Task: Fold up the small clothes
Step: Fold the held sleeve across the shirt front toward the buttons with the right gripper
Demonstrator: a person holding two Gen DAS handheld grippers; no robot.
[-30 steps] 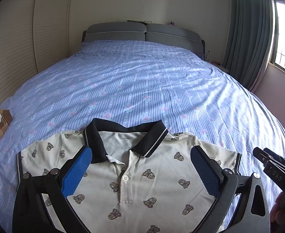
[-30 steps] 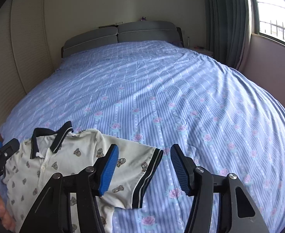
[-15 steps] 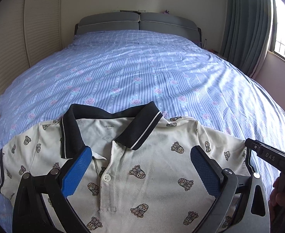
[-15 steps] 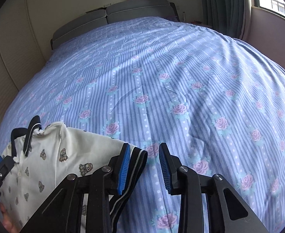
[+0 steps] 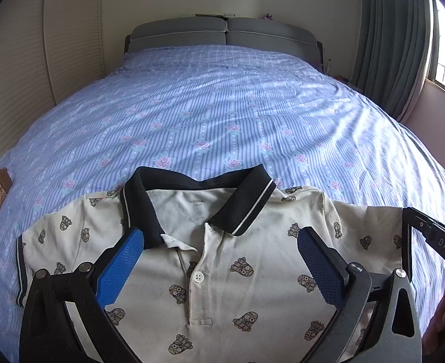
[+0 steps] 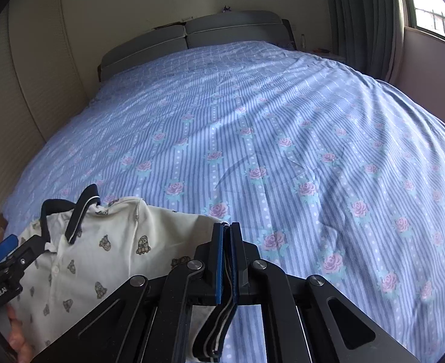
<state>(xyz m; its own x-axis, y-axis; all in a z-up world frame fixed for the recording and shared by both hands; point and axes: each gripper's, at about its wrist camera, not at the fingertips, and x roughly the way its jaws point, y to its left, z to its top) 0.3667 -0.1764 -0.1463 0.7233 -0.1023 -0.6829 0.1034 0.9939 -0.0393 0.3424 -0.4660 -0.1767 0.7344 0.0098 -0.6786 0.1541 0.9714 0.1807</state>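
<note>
One small cream polo shirt with a dark navy collar and little cartoon-figure prints lies face up and spread flat near the foot edge of the bed, which wears a blue striped cover with pink roses. From the left wrist view, the left tool hangs released over the shirt's chest, its blue pads wide apart and pressing nothing. At the shirt's right sleeve, near the bed's right edge, the right tool shows as a dark bar lettered "DAS". A faint printed neck label inside the collar is too small to read.

From the right wrist view, the right tool is clenched on the navy-banded sleeve cuff, the trim hanging between its blue pads. The left tool's body, at the shirt's far side, bears white lettering that seems to read "GenRobot.AI".

Judging by this, no fold is made yet: only the first sleeve is gripped; every fold remains.
</note>
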